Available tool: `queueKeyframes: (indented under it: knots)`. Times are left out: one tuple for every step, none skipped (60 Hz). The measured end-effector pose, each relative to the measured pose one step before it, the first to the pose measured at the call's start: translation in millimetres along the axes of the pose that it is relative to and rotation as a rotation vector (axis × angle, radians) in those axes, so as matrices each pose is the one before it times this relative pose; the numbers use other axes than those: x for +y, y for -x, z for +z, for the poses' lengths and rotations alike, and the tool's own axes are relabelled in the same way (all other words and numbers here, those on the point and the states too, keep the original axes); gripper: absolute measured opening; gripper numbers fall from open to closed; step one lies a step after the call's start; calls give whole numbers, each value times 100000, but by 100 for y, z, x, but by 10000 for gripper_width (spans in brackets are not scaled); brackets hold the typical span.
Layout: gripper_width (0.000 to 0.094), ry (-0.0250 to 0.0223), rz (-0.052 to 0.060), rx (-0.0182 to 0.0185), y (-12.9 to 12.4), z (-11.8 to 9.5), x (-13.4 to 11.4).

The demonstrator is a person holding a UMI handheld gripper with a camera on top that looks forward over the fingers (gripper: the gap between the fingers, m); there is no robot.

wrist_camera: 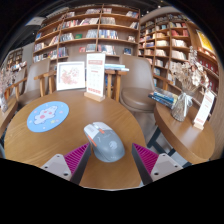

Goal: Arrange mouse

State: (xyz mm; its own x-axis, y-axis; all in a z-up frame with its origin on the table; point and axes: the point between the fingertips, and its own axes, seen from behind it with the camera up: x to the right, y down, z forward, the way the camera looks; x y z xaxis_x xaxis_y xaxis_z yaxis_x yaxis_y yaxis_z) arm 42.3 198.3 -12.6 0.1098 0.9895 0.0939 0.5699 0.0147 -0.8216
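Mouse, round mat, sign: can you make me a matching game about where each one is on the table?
Things:
1. mouse
2. round blue mat
3. standing sign
4. vase of flowers

Places:
A. far edge of the round table
B. on the side table to the right
C. between the open gripper fingers
D. left of the mouse

Pairs: 1-C, 2-D, 3-A, 4-B
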Motion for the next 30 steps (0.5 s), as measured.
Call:
queueKeyframes:
  knots:
    - [849,-1400,988,-704,95,138,-633]
    - [849,-2391,1144,-495,26,114,-723]
    - [853,-1051,632,-154,-18,-50,-459]
    - [854,-304,-19,-360,-75,300,-182]
    - [856,852,-314,-231,-28,209,39]
    - [856,1131,-305,211,-145,252,89]
    - [859,795,-153,196,-71,257,-12]
    - [858,399,54,95,-14,236,-124]
    - [853,195,95,97,-21,215,-170]
    - [852,166,-20,116,-25,207,-130]
    - [851,274,-133,163,-42,209,-87]
    - [854,390,-180,150,-7,208,-83]
    - [856,425,-159,167,-28,195,-45]
    - [854,316,-8,69,13,195,-83]
    - [854,134,182,172,129,53,-162]
    - [855,105,154,194,10,176,-93]
    - [854,160,103,249,8,191,-52]
    - [853,278,48,221,-9,206,-19]
    - [852,334,-11,119,6,194,8]
    - [853,419,11,66,40,212,25]
    - [854,445,8,123,24,195,40]
    - [854,467,-168,61,-47,267,100]
    - [853,-447,356,-275,26,141,-137]
    - [851,-438,524,2,21,183,-176]
    - [853,410,205,70,27,111,-62]
    - [851,11,234,-1,16,160,-123]
    - [855,115,244,50,-21,152,-89]
    - [852,335,276,118,-13,134,-50]
    - [850,304,418,152,-19,121,-65]
    - [853,232,433,49,10,142,-89]
